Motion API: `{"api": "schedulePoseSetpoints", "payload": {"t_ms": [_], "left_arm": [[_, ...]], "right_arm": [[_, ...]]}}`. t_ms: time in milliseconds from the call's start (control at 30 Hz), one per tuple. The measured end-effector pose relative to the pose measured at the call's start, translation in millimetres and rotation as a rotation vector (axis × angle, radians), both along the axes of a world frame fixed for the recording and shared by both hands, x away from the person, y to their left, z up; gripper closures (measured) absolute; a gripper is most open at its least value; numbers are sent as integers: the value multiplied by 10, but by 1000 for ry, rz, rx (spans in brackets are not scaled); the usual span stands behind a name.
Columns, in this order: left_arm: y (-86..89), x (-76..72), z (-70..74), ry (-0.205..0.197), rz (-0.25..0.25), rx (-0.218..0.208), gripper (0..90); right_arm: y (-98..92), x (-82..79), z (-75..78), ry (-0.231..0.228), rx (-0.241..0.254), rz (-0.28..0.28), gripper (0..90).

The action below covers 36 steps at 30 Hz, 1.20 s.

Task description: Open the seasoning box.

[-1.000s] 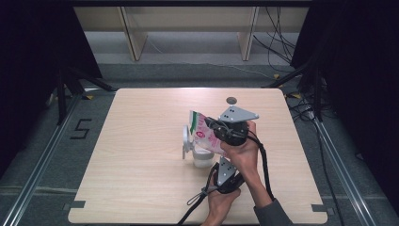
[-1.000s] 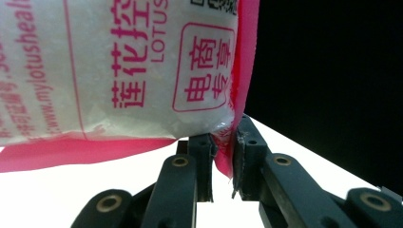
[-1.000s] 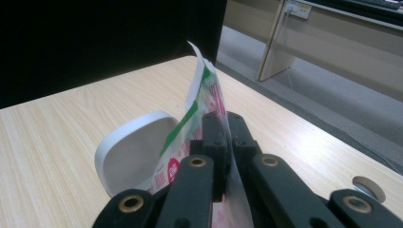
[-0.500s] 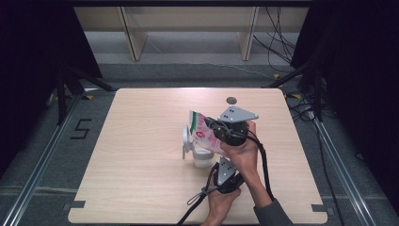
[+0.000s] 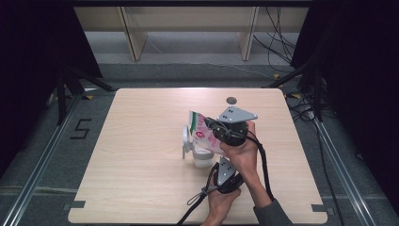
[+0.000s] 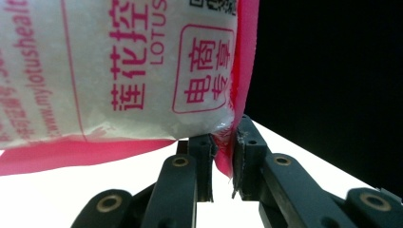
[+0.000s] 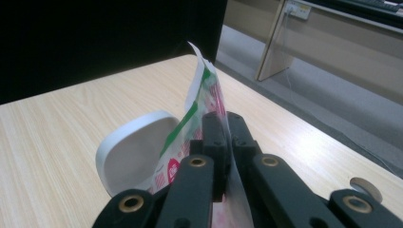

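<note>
pouch: white plastic pouch [image 5: 200, 132] with pink edge seam and green strip, held tilted above white container [image 5: 202, 156] with raised lid [image 5: 186, 140]
left gripper [image 6: 221, 164]: clamped on pouch's pink corner seam
right gripper [image 7: 222, 142]: clamped on pouch's top edge
table [image 5: 141, 141]: wide bare wood left of container; edges well apart
print: "LOTUS", "mylotusheal", pink Chinese characters

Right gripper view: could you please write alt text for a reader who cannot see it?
The right gripper is shut on the edge of a white, pink and green bag, held above a wooden table. A white container lid stands open just behind the bag.
</note>
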<state>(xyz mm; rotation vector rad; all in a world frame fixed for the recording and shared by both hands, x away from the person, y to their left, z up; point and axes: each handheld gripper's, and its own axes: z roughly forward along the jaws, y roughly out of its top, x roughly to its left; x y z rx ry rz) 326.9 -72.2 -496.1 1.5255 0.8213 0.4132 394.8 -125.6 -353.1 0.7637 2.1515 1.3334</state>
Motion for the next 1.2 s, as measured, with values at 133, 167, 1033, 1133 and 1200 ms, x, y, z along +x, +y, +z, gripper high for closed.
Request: {"api": "schedulePoseSetpoints", "payload": {"t_ms": [133, 167, 1033, 1133, 1200], "left_arm": [[4, 2, 8, -3, 2, -2, 796], [4, 2, 12, -4, 1, -3, 796], [-1, 15, 0, -7, -12, -10, 796], [-1, 18, 1, -10, -15, -15, 796], [1, 18, 0, -6, -13, -12, 796]], "right_arm": [[-4, 1, 5, -10, 4, 6, 894], [-4, 1, 5, -10, 4, 6, 894], [-13, 8, -2, -6, 6, -1, 894], [-13, -8, 6, 7, 25, -9, 894], [-17, -14, 8, 19, 30, -9, 894]]}}
